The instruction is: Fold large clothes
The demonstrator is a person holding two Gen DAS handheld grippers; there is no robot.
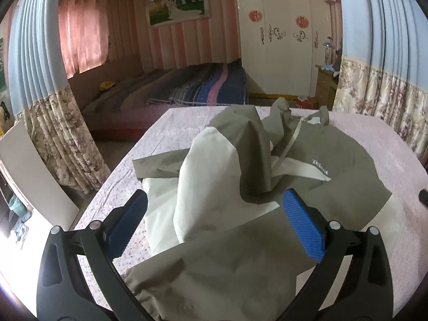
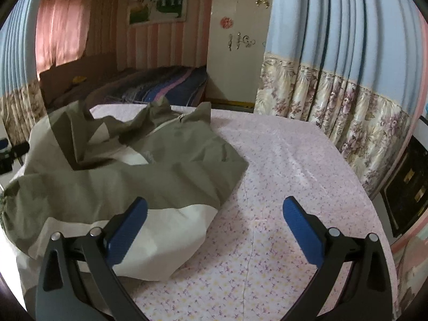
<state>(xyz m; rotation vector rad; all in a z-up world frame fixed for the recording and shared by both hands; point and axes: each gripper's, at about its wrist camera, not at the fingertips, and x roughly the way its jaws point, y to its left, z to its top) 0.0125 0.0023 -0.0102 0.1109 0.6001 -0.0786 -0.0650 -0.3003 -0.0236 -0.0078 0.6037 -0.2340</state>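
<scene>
Pink floral sheeting covers the table [image 2: 281, 187] I am working over, and beyond it I count one bed [image 1: 187, 88] with a striped blanket, one white wardrobe [image 1: 281, 40] with two red round decorations on its doors, one framed picture [image 1: 178, 6] on the striped pink wall, and one pink window curtain [image 1: 83, 34]. Blue curtains with flowered lower bands [image 2: 334, 80] hang on both sides of the opening. I see just one garment: an olive and cream jacket [image 1: 240, 187], crumpled in a heap on the near left part of the table, with a sleeve bunched up into a peak in the middle and white lettering on the chest that I cannot fully read. My left gripper [image 1: 215, 223] hangs over the jacket with its two blue-padded fingers [image 1: 303, 230] spread wide apart, cloth lying below and between them, nothing pinched. My right gripper [image 2: 214, 224] sits to the right of the heap, its two fingers likewise wide apart; the left finger [image 2: 128, 230] overlaps the cream hem of the jacket in view, the right one [image 2: 302, 230] stands over bare sheet. Whether either gripper touches the cloth I cannot tell.
</scene>
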